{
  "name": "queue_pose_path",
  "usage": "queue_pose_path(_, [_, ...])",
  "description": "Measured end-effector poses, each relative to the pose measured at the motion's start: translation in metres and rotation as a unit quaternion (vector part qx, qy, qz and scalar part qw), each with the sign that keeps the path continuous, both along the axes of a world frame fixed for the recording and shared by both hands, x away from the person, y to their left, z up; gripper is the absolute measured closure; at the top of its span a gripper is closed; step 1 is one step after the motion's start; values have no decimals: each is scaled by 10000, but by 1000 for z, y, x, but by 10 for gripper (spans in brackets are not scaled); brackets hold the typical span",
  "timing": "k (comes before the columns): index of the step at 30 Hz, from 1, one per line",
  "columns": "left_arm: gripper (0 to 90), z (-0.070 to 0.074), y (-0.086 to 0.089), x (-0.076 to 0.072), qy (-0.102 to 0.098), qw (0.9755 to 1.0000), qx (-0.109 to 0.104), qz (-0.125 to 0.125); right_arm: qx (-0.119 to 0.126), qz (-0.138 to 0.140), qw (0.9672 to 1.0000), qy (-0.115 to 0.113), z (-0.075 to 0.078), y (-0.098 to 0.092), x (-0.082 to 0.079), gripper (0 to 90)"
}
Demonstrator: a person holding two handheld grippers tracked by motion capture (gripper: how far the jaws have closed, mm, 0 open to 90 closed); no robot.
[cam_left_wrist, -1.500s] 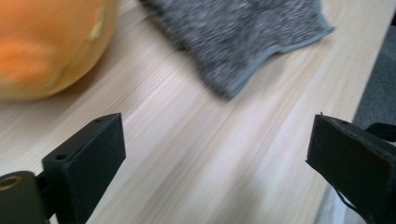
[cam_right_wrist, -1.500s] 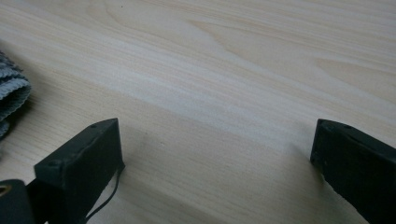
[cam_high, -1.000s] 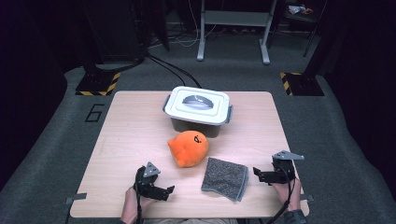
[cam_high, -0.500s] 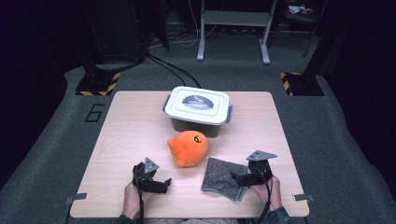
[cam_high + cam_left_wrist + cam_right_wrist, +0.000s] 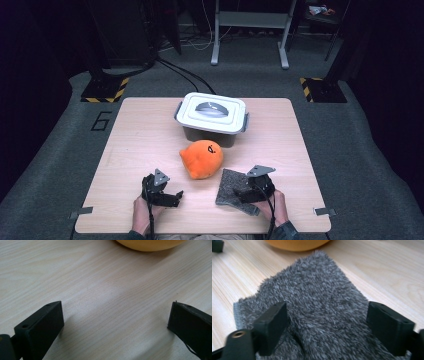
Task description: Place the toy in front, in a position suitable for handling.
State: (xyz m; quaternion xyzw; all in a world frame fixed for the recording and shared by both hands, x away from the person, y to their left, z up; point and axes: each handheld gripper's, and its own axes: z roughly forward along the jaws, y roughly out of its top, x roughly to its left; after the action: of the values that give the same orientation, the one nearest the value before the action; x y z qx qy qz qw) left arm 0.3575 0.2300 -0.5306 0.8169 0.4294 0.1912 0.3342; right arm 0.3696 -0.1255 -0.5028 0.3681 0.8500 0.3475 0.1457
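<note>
A folded grey fuzzy cloth (image 5: 231, 183) lies near the table's front edge, right of centre. My right gripper (image 5: 243, 195) is lowered onto it. In the right gripper view the cloth (image 5: 319, 287) humps up between the two black jaws of the right gripper (image 5: 329, 325), which have just been closing but still stand well apart. An orange plush toy (image 5: 201, 159) sits just behind and left of the cloth. My left gripper (image 5: 175, 196) rests open on bare wood at the front left. In its own view the left gripper (image 5: 115, 322) has nothing between its jaws, and the plush (image 5: 150, 243) lies beyond them.
A grey box with a shut white lid (image 5: 212, 114) stands at the back middle of the wooden table (image 5: 145, 145), behind the plush. Dark floor with cables surrounds the table. The plush edge (image 5: 297, 243) lies just beyond the cloth in the right gripper view.
My right gripper has moved left from the table's right edge onto the grey cloth. The left gripper has stayed where it was.
</note>
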Motion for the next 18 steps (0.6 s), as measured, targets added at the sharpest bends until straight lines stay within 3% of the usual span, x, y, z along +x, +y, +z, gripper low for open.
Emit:
queue_pose_path(5, [1, 0, 0, 0, 4, 10000, -10, 18, -128, -103, 9998, 102, -8, 2, -1, 297])
queue_pose_path(18, [2, 0, 0, 0, -4, 10000, 6, 18, -213, -177, 9993, -231, -12, -7, -5, 650])
